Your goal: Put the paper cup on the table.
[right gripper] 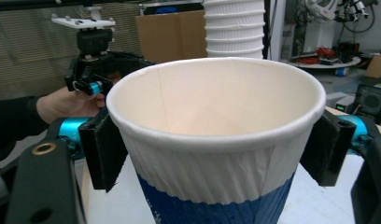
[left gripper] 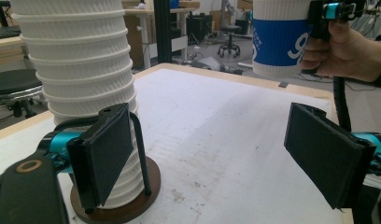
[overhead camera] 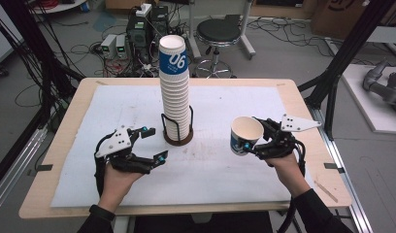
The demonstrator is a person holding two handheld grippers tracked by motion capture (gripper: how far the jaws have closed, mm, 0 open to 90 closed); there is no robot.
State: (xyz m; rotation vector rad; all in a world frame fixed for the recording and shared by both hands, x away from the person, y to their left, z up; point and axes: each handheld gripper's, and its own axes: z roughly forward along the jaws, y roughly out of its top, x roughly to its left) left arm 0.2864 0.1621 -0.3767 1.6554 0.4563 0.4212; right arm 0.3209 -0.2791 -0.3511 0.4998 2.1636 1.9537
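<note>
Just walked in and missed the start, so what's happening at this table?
A person works with a hand-held gripper in each hand. The right gripper is shut on a single paper cup, held off the table, mouth open and empty. The left gripper is open, holding nothing, beside a tall stack of cups that stands in a wire holder on the white mat. The single cup is apart from the stack.

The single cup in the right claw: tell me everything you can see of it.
The paper cup is white with a ribbed wall, a blue band carrying white print, a rolled rim and a side seam inside. It is empty, tilted in the high view, held off the table right of the cup stack. The right claw clamps its two sides with black pads.
</note>
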